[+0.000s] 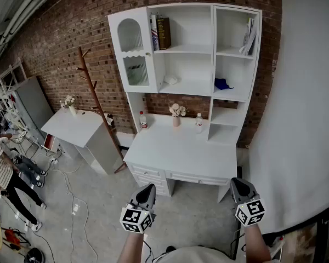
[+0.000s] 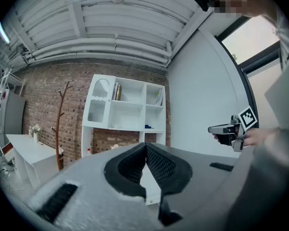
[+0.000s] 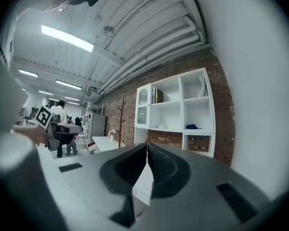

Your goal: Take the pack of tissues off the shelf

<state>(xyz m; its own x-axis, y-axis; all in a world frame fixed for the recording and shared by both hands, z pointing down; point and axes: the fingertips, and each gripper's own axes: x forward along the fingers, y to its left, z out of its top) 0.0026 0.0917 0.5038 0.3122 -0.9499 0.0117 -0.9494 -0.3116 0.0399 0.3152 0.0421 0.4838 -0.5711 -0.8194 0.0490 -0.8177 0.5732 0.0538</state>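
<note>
- Pack of tissues [image 1: 170, 80]: a small white soft bundle on the middle shelf [image 1: 193, 90] of the white cabinet, at the left of the open bay. It sits right of the glass door [image 1: 134, 53] and below the books [image 1: 163, 33].
- It is too small to be sure of, but it shows wider than tall, with its long side running along the shelf front. I cannot tell which end faces where.
- A blue thing [image 1: 223, 84] lies in the next bay to the right, apart from the pack.
- Left claw [image 1: 148, 187]: clenched, pads meeting at the tips, with nothing between them.
- Right claw [image 1: 237, 184]: clenched too, and empty.
- Both claws are held level in front of the person, short of the near edge of the counter [image 1: 181, 152].
- The pack is well apart from both claws, beyond the counter and higher up. Side to side it falls between them, nearer the left claw's line.
- On the counter, at the back: a bottle [image 1: 143, 119], a vase of flowers [image 1: 177, 114] and a second bottle [image 1: 199, 123].
</note>
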